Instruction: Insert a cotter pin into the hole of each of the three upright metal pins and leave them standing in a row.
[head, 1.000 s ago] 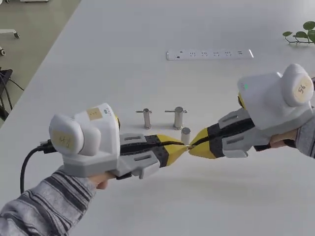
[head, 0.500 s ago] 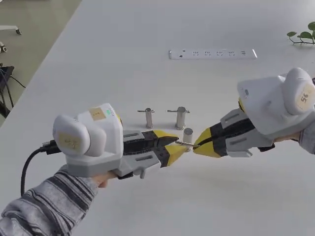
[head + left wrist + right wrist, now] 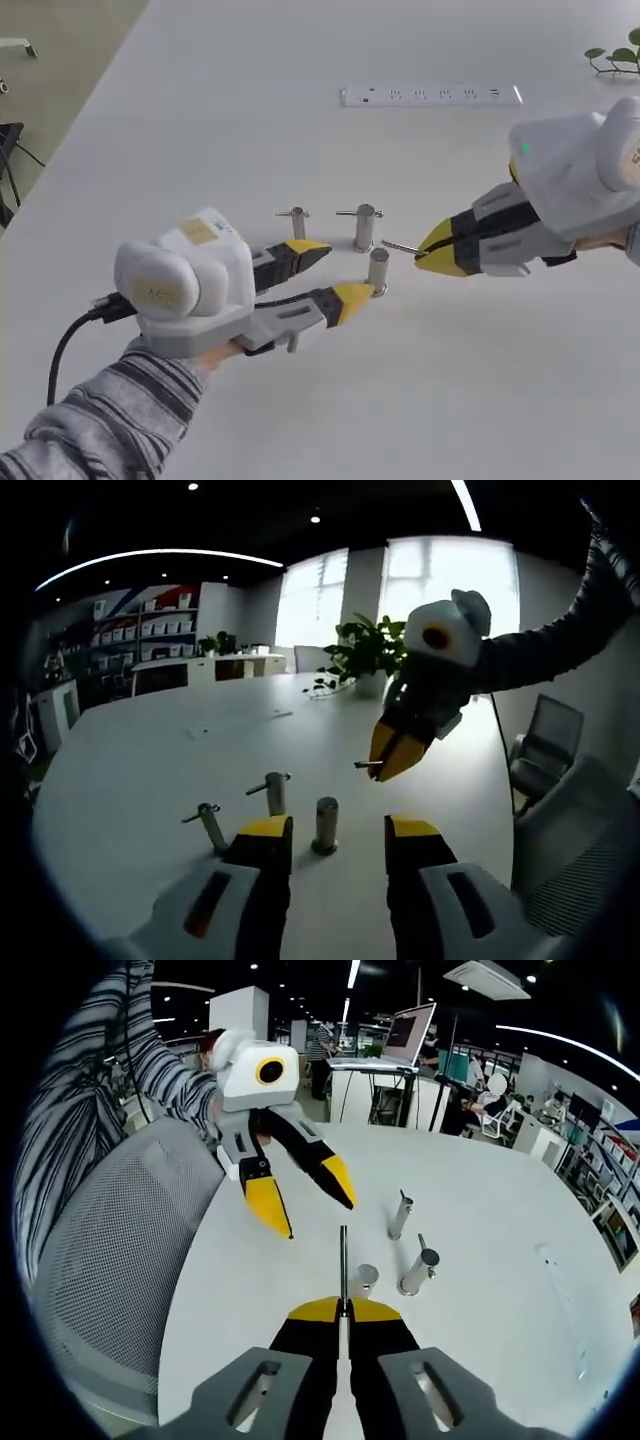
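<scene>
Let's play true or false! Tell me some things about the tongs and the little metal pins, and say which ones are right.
1. The right tongs hold a cotter pin. True.
2. The left tongs are squeezed shut. False: they are open.
3. All three upright pins already have a cotter pin through them. False: the near pin has none.
4. A power strip lies on the table. True.

3 short silver metal pins are stood upright; the left pin and middle pin are each crossed near the top by a cotter pin; the nearest pin is left bare; a 3rd cotter pin is clamped level in the right gripper, just beside the nearest pin.
</scene>
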The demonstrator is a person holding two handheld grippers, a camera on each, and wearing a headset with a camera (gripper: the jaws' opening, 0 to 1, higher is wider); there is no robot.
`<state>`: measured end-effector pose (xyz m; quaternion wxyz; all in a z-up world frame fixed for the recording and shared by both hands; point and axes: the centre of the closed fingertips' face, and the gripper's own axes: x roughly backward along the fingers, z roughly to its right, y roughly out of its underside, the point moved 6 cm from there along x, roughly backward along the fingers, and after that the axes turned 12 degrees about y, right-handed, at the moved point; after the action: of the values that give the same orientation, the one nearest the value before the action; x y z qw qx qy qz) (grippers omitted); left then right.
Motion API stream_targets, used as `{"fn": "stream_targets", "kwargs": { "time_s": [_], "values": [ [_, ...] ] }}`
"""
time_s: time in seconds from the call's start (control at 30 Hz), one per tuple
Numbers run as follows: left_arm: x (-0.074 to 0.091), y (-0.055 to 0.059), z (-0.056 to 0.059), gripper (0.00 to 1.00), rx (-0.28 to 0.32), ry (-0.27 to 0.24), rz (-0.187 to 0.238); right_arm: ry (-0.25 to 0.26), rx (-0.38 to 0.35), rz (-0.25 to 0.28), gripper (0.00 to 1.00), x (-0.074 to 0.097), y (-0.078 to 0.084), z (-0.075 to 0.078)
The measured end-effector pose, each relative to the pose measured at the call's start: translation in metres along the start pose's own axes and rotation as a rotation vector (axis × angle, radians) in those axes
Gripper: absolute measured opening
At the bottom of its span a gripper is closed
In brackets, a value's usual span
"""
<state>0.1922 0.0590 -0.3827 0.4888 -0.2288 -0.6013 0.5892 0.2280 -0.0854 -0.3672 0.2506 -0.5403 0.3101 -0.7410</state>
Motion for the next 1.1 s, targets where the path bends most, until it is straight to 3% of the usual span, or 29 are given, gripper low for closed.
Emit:
{"fn": "stream_targets", "kwargs": {
  "time_s": [0.3, 0.53, 0.73, 1.1],
  "values": [
    [-0.021, 0.011, -0.009, 0.35, -0.021, -0.078, -0.06, 0.008, 0.038, -0.063, 0.0, -0.006, 0.018, 0.008],
    [-0.035, 0.017, -0.015, 0.32, -0.007, -0.116, -0.075, 0.003, 0.062, -0.101, 0.0, -0.013, 0.028, 0.012],
    [-0.044, 0.023, -0.015, 0.29, -0.006, -0.111, -0.097, -0.006, 0.051, -0.109, 0.0, -0.022, 0.036, 0.019],
    [-0.057, 0.032, -0.018, 0.23, 0.004, -0.12, -0.128, -0.025, 0.065, -0.119, 0.0, -0.028, 0.039, 0.015]
  ]
}}
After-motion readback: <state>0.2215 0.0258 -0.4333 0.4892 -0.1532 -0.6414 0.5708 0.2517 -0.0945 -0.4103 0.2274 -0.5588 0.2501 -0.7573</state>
